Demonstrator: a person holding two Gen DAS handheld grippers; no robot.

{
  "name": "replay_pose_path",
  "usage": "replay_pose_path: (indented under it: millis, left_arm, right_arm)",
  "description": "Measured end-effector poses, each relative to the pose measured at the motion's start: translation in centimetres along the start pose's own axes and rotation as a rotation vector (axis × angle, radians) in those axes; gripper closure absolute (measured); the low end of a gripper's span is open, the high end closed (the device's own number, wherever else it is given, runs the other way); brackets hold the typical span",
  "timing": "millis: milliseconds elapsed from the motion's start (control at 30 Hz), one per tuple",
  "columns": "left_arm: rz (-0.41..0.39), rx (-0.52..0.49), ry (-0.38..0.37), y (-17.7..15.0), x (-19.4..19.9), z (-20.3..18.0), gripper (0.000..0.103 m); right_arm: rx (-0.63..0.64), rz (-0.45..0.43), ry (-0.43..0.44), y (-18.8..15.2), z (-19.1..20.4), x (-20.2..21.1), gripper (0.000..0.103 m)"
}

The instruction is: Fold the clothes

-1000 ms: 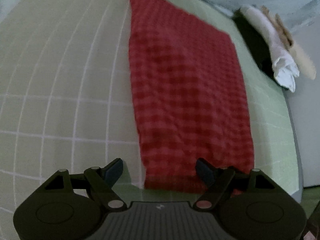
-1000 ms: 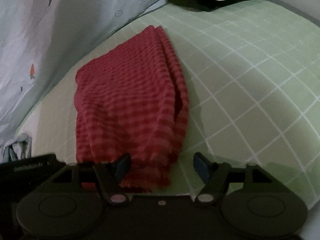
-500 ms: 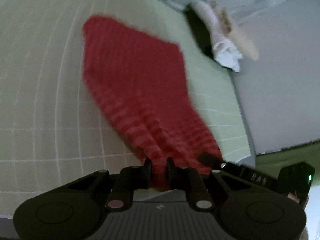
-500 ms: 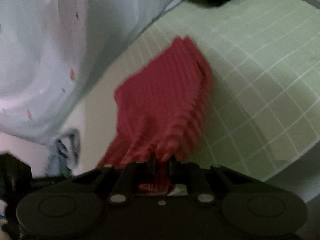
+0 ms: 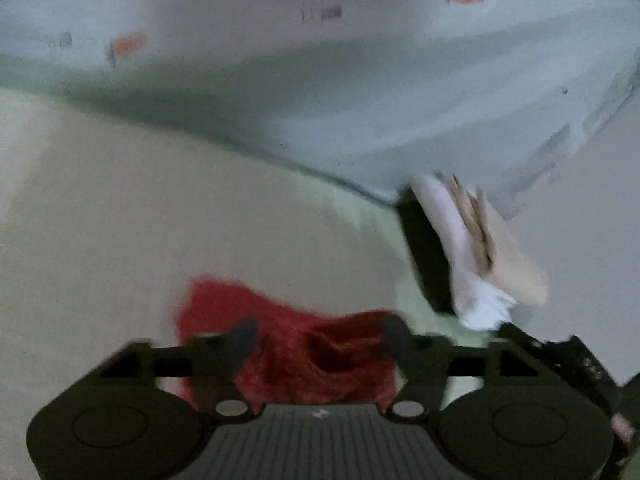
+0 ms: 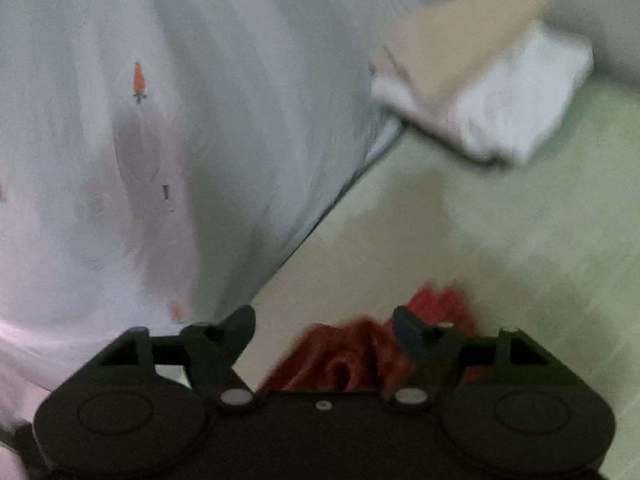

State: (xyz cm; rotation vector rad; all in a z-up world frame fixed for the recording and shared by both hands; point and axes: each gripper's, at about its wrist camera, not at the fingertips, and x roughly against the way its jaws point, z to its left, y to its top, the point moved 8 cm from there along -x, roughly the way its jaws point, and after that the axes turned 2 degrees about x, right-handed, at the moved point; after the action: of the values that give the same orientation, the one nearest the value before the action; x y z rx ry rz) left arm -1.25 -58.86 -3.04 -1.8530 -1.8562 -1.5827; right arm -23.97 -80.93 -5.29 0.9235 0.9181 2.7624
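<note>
The red checked cloth (image 5: 316,354) lies bunched on the green gridded mat (image 5: 200,220), low in the left wrist view, right under my left gripper (image 5: 318,334), whose jaws stand wide open around it. In the right wrist view the same red cloth (image 6: 352,356) shows as a crumpled fold just below my right gripper (image 6: 324,326), which is also open. Neither gripper holds the cloth. Both views are blurred by motion.
A stack of folded white and beige clothes (image 5: 472,248) sits at the mat's far right corner; it also shows in the right wrist view (image 6: 492,92). A pale sheet with small carrot prints (image 6: 160,140) rises behind the mat. The mat's edge lies to the right.
Both grippers were shut on the cloth's near edge half a second ago, carried it forward over the rest, and now stand open with the cloth dropped beneath them.
</note>
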Motion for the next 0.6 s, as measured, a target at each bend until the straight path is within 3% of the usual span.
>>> replay_pose_path:
  millis: [100,200,300,400,600]
  left_arm:
    - [0.03,-0.096,0.061,-1.6,-0.7,1.6,0.02]
    - [0.153,-0.188,0.173,-4.8,-3.1,4.1,0.02]
    - [0.243,-0.204,0.195,-7.3,-4.7,5.7,0.02]
    - [0.285,-0.202,0.206,-8.2,-6.2,6.2,0.02]
    - [0.314,-0.242,0.244,-8.5,-8.8,6.9,0.02]
  right_arm:
    - [0.158,0.01,-0.147,-1.8,-1.6,0.2,0.018]
    - [0.234,0.098,-0.245,-5.0,-3.6,-1.1,0.017]
    - [0.283,0.152,-0.281,-7.2,-4.1,-2.5,0.017]
    - [0.323,0.174,-0.299,-8.0,-4.2,-4.0,0.012]
    - [0.456,0.229,-0.364,-9.1,-4.5,-6.5,0.008]
